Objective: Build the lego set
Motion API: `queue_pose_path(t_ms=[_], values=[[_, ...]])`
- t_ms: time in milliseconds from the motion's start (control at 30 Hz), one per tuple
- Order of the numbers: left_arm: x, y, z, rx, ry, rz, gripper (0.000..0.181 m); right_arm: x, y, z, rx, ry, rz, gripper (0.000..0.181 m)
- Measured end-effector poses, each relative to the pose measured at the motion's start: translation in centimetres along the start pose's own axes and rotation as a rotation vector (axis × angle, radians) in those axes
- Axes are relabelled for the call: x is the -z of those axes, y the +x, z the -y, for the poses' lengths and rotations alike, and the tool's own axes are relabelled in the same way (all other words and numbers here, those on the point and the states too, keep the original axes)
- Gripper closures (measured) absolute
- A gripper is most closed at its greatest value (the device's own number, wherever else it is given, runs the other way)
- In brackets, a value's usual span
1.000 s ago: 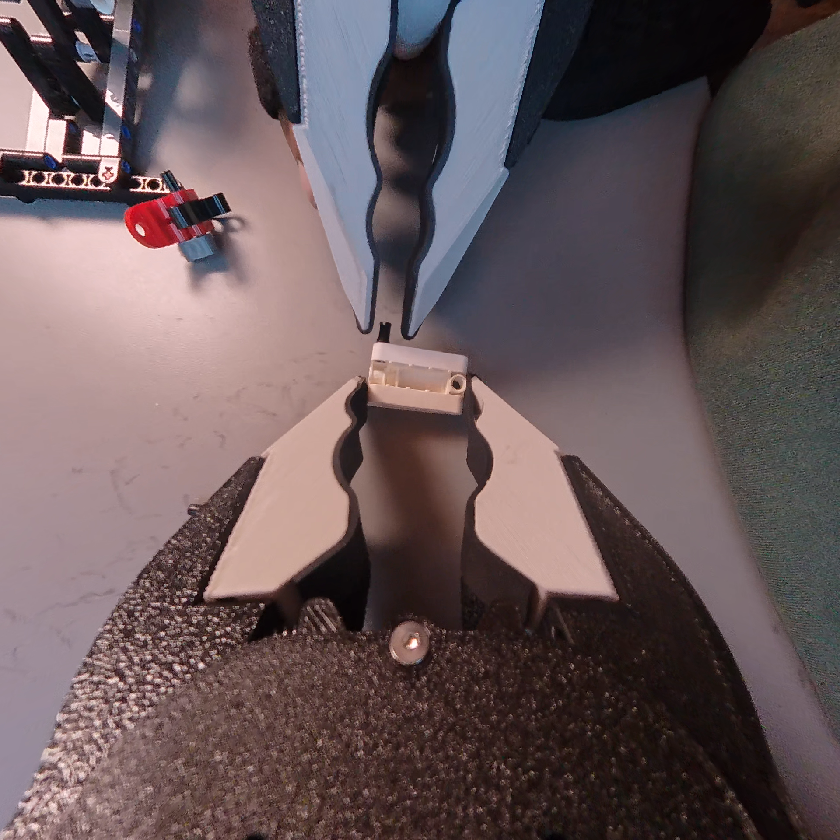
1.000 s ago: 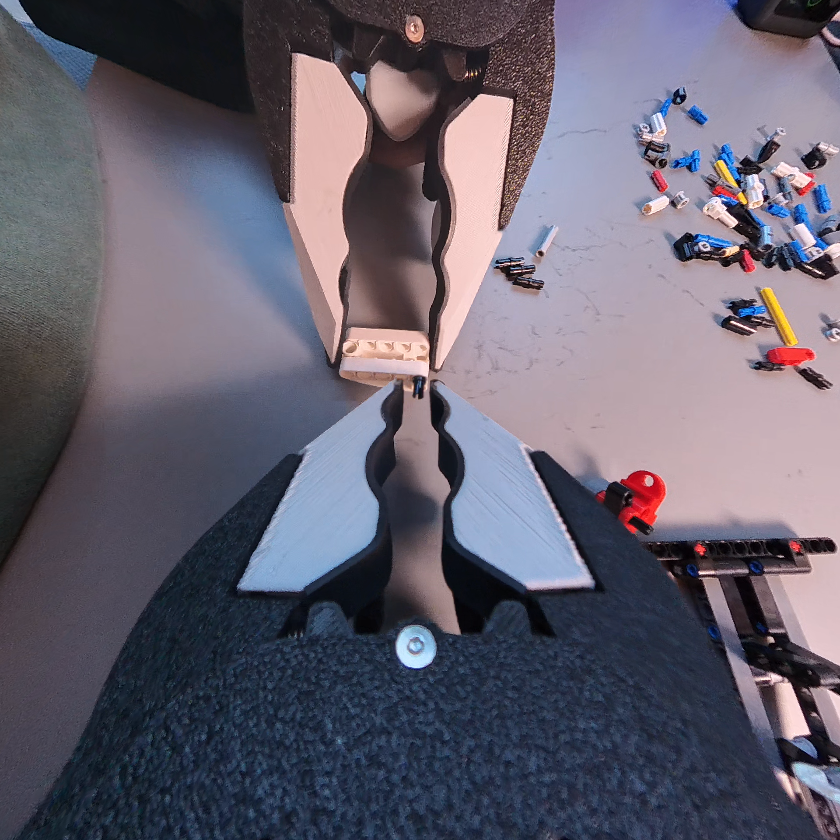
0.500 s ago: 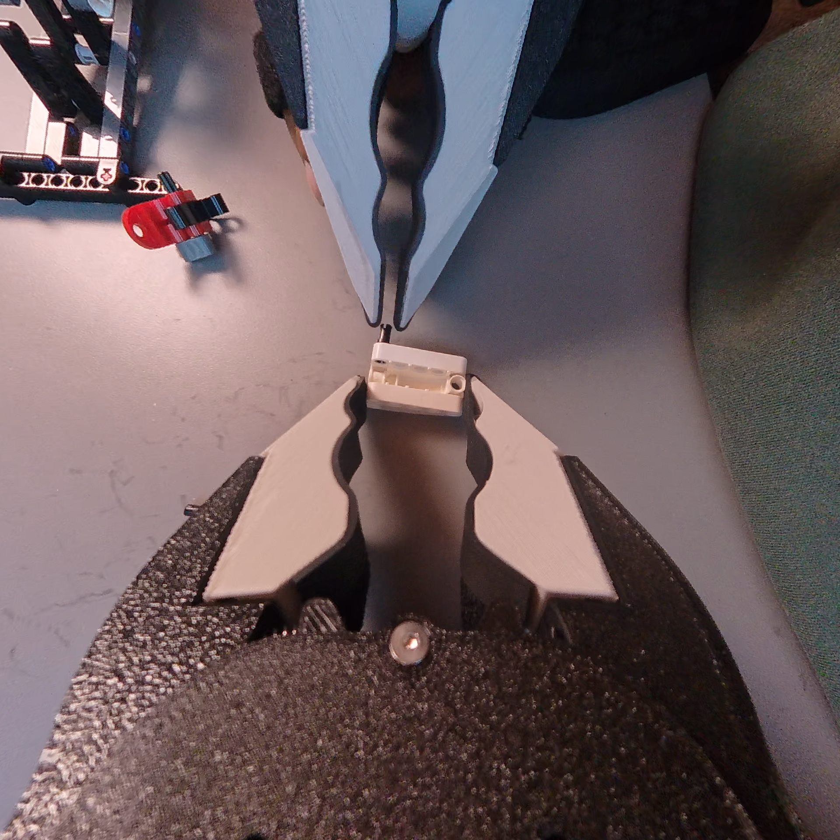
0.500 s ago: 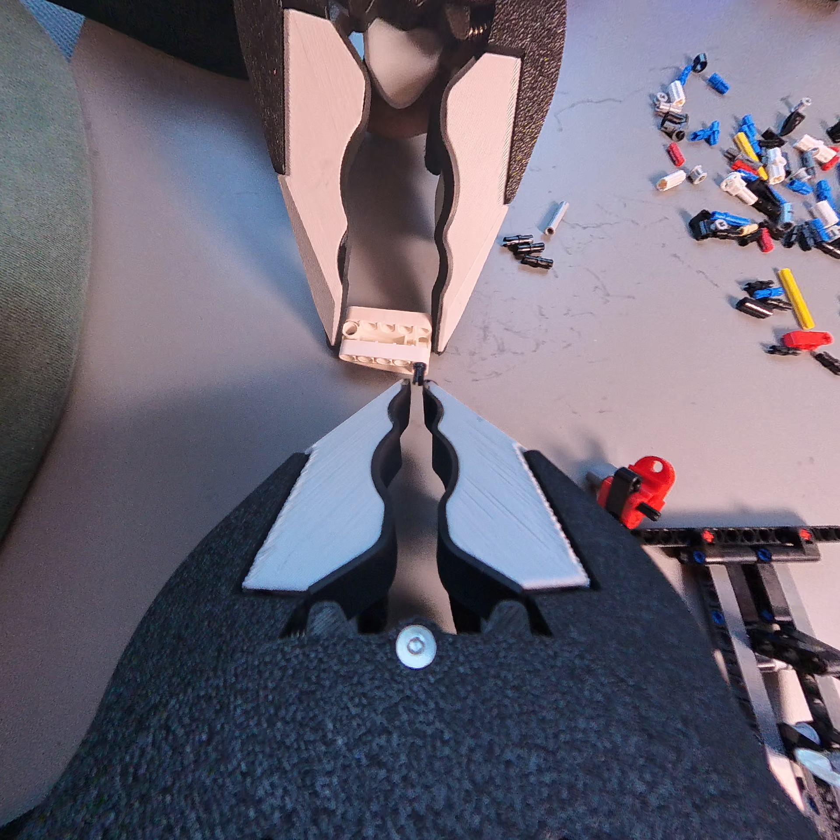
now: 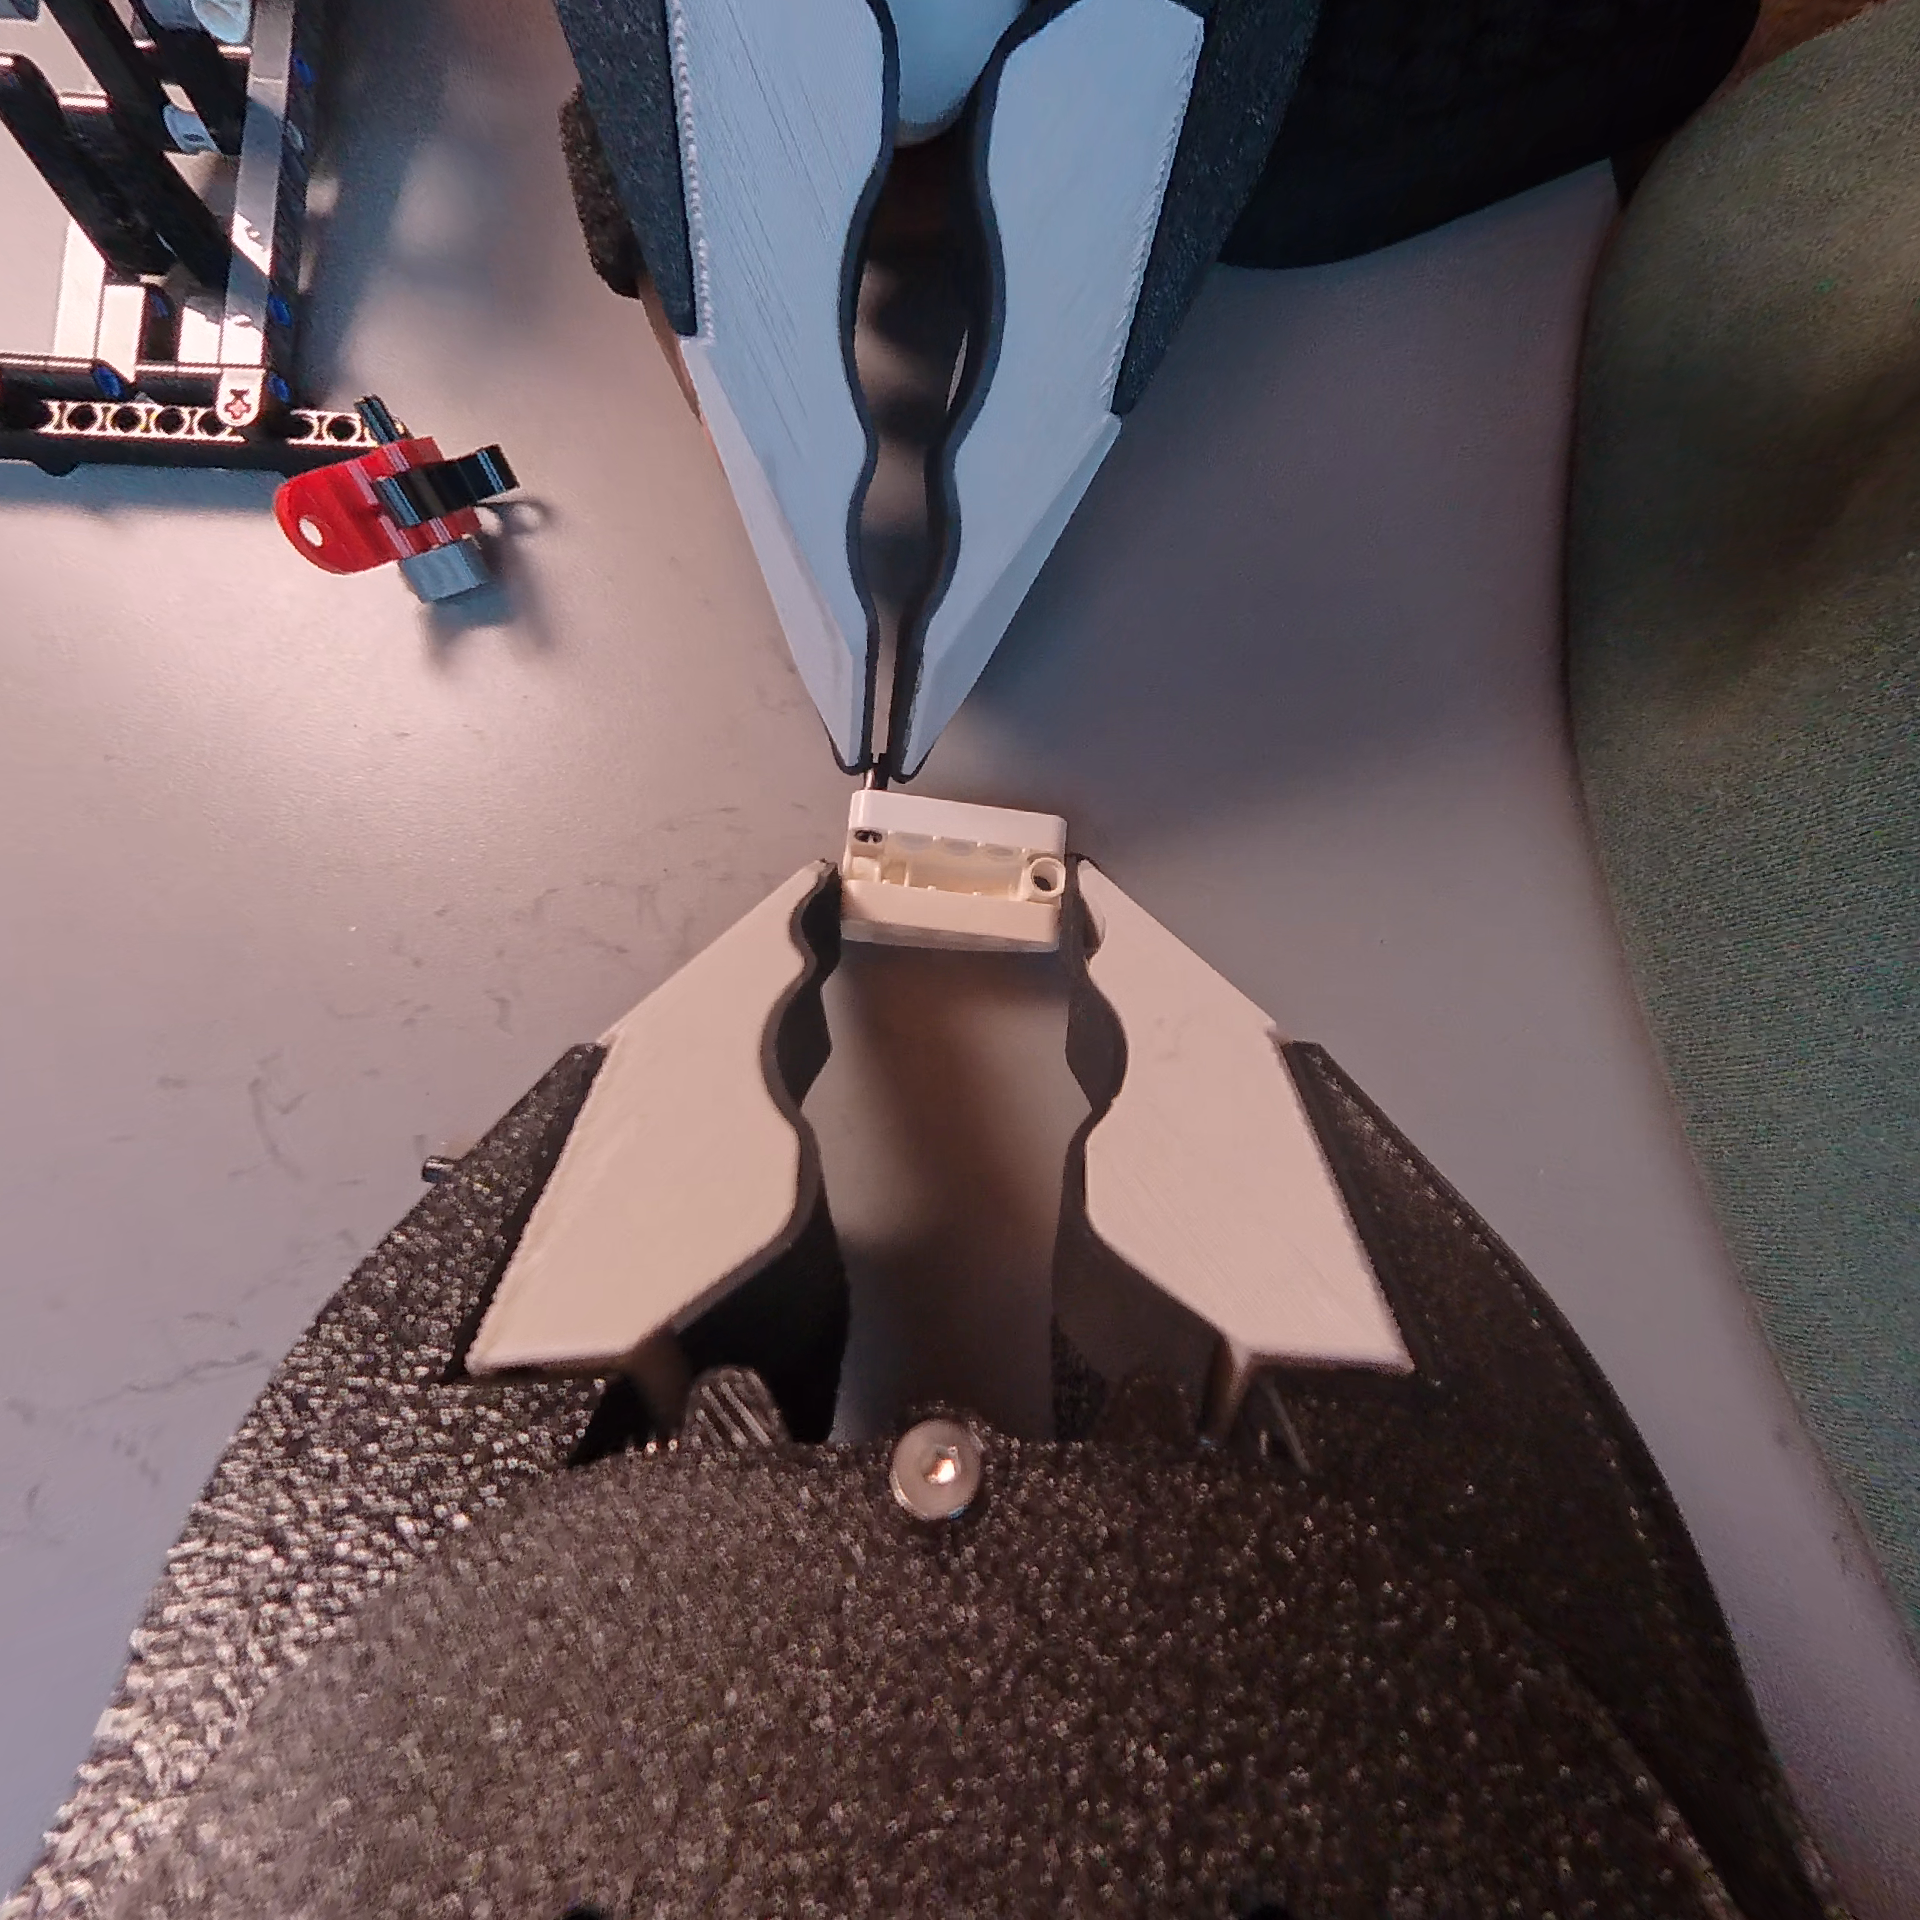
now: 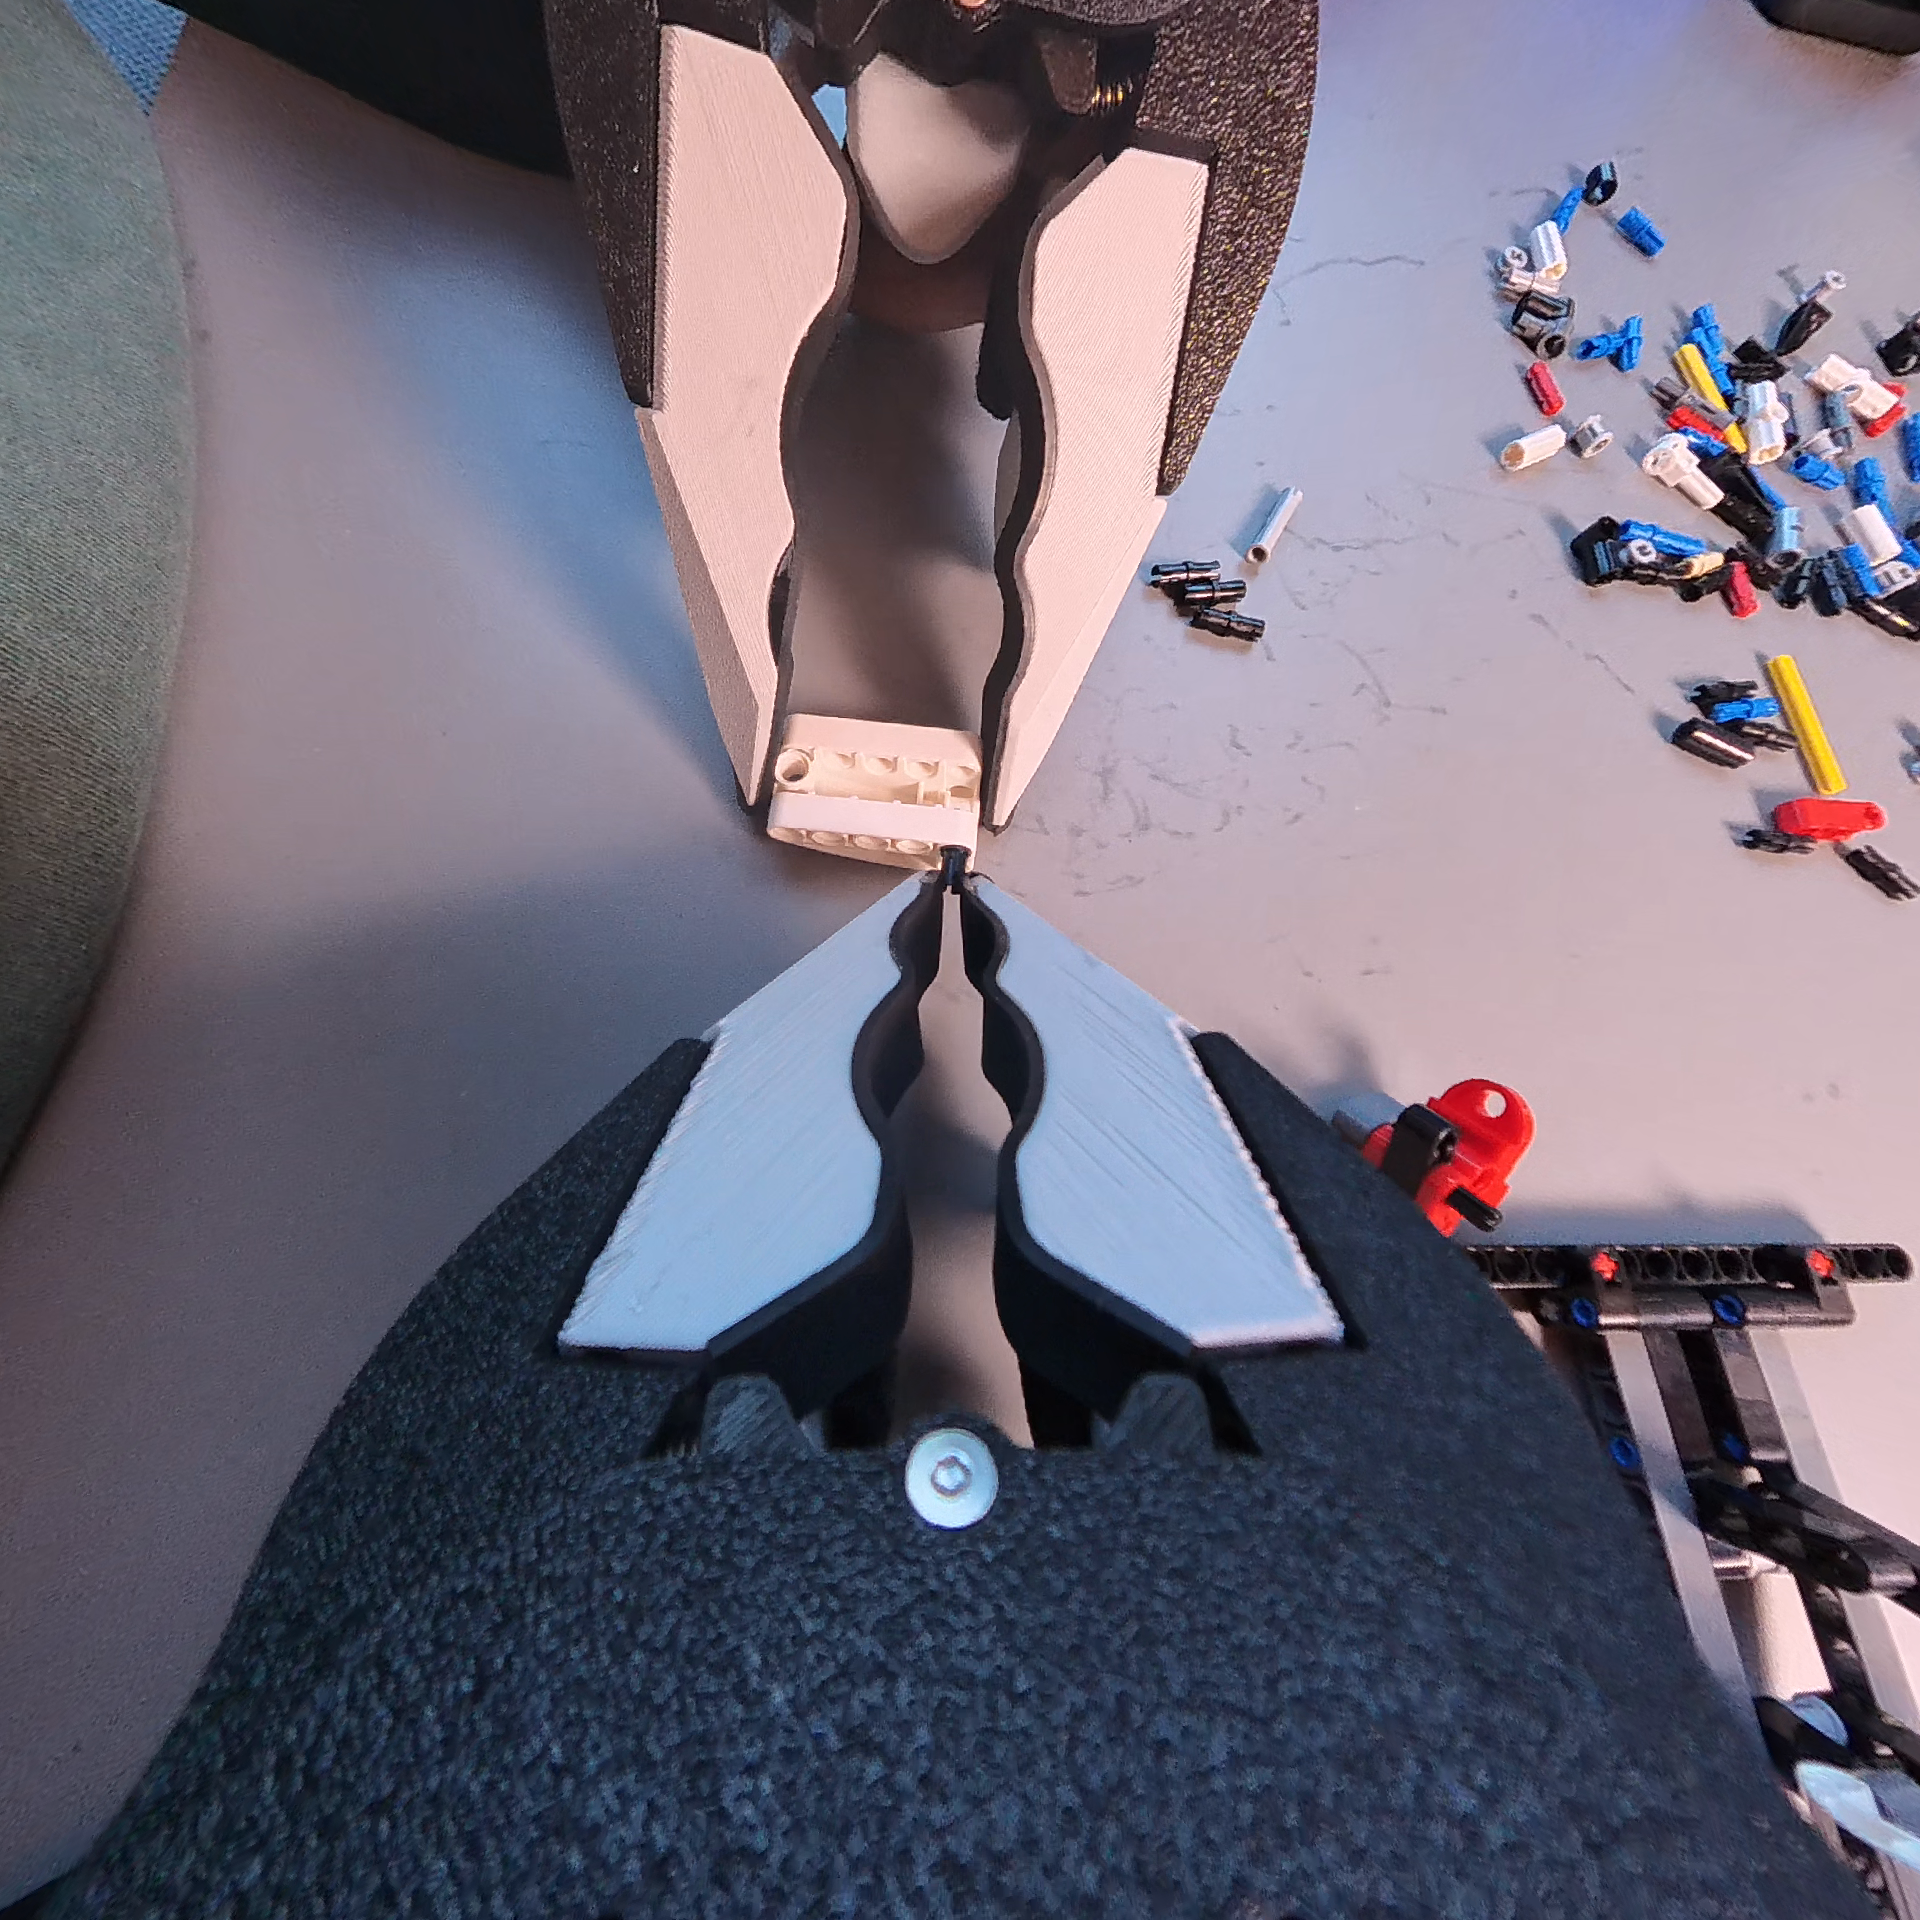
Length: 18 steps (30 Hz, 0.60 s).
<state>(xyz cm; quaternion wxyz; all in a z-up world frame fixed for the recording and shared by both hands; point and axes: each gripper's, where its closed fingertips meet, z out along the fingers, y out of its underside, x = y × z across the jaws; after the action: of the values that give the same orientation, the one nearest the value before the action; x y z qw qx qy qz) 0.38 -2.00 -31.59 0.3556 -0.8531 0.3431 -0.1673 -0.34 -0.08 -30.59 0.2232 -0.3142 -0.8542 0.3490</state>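
My left gripper (image 5: 954, 896) is shut on a white Lego beam piece (image 5: 951, 883), held between its fingertips just above the grey table; it also shows in the right wrist view (image 6: 878, 792). My right gripper (image 6: 948, 883) faces it tip to tip and is shut on a small black pin (image 6: 951, 864) that sits at the white piece's end hole. In the left wrist view the right gripper (image 5: 883, 764) comes from the top, the pin (image 5: 880, 774) at its tips touching the white piece's left corner.
A red and black sub-assembly (image 5: 400, 506) lies beside a black and grey Lego frame (image 5: 156, 312), also seen at lower right in the right wrist view (image 6: 1714, 1382). A pile of loose small pieces (image 6: 1766, 468) and three black pins (image 6: 1210, 597) lie on the table. A green cushion (image 5: 1766, 727) borders the table edge. Only a small space, under 4 cm, lies between the two pairs of fingers.
The right gripper's fingers have closed from a narrow gap onto the black pin at the white piece. The left gripper and white piece have stayed still.
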Motion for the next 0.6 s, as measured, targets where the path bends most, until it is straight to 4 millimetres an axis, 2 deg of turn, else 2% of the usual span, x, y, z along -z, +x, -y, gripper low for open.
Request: queue_pose_path(t_ms=[300, 467, 600], values=[[0.1, -0.1, 0.0, 0.03, 0.002, 0.01, 0.138, 0.0, 0.2, -0.1, 0.01, -0.008, -0.031, 0.177], [0.0, -1.2, 0.0, 0.06, 0.004, 0.073, 0.138, 0.4, 1.1, 0.1, -0.005, 0.005, -0.071, 0.169], [0.3, -1.9, -0.1, 0.099, 0.012, 0.094, 0.138, 1.1, 2.6, -0.3, -0.036, 0.015, -0.128, 0.166]])
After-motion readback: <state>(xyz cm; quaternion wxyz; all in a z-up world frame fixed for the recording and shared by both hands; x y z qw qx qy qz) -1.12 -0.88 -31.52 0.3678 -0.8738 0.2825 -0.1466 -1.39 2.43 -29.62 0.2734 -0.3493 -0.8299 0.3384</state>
